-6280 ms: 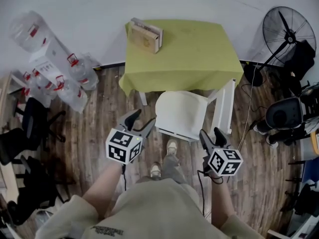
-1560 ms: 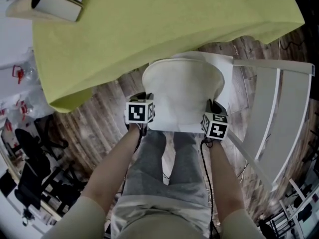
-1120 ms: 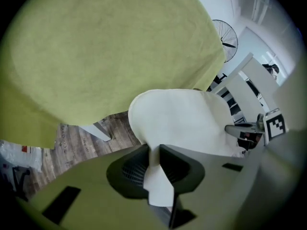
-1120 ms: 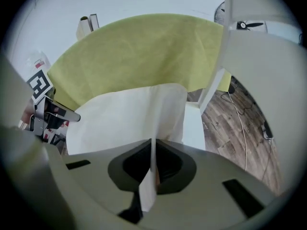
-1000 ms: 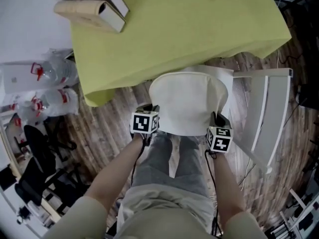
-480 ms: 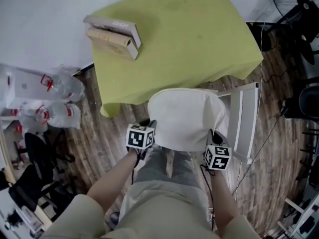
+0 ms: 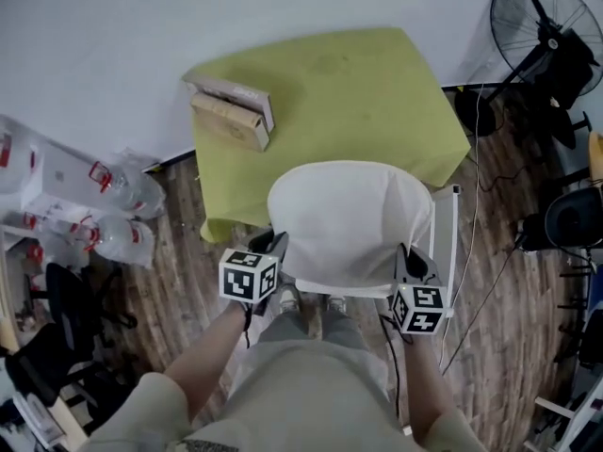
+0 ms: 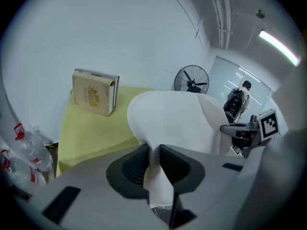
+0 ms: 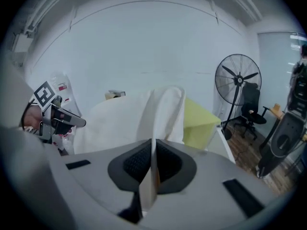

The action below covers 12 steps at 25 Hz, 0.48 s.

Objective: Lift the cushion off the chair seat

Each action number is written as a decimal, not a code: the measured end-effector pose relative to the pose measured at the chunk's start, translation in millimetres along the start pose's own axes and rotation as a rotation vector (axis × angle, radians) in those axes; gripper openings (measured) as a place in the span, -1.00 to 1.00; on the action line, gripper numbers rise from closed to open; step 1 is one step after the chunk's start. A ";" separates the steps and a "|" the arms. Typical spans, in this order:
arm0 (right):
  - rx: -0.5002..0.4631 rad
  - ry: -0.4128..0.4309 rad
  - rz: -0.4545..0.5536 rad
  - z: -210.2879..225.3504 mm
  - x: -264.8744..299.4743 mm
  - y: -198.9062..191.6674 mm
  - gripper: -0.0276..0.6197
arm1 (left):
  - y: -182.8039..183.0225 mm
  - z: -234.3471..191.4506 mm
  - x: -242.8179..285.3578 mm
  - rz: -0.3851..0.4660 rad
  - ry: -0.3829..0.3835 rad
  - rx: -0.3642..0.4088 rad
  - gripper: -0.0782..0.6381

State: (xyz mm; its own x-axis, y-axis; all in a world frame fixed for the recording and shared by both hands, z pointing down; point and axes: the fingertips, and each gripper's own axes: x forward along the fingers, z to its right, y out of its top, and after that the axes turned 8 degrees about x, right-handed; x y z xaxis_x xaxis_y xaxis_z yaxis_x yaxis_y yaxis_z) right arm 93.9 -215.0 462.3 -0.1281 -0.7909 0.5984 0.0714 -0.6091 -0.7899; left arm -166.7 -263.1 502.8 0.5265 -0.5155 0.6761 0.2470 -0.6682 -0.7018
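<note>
Step in hand: the lift itself. The left gripper (image 8: 153,163) has its jaws pinching a fold at the edge of the white cushion (image 7: 349,217), with the fabric squeezed between the pads. The right gripper (image 9: 153,166) has its jaws pressed almost together on the opposite edge, and a thin flap of the same cover runs straight through them. So there is one bite per side, both at my end of the cushion.

Where it is: the cushion hangs between the two grippers in front of me, spread roughly flat. Its far edge points at the bench (image 7: 377,102) with the yellow-green cloth. Both gripper views show it up in the air against the wall, the pedestal fan (image 9: 237,80) off to one side and no seat under it. The head view gives me only a strip of the white chair (image 7: 445,243) frame at the cushion's right, and the seat itself is covered. I'd call it clear of the seat, but I can't confirm the gap from above.

Next move, my read:
- Hold both pinches and keep the hands level, so the cover doesn't slide out of the thinner right-side bite.
- Carry it back or sideways, away from the chair.
- Watch the book (image 7: 233,113) at the bench's left side if the far edge swings forward.

I don't see a need to regrip.
</note>
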 end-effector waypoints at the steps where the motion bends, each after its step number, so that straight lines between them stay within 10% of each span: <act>1: 0.002 0.008 0.025 -2.2 -6.3 12.5 -0.84 | 10.9 1.6 -9.2 0.027 0.007 0.008 -0.54; 12: 0.031 0.084 0.290 -36.7 -66.2 119.2 -0.84 | 124.0 2.2 -105.8 0.307 0.095 0.114 -0.54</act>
State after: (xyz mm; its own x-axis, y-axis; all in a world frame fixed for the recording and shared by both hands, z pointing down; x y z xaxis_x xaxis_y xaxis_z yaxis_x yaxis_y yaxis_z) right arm 74.6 -233.1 323.6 -0.1791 -0.9252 0.3345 0.1465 -0.3613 -0.9209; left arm -190.0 -290.3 343.8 0.5135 -0.7344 0.4438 0.1808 -0.4130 -0.8926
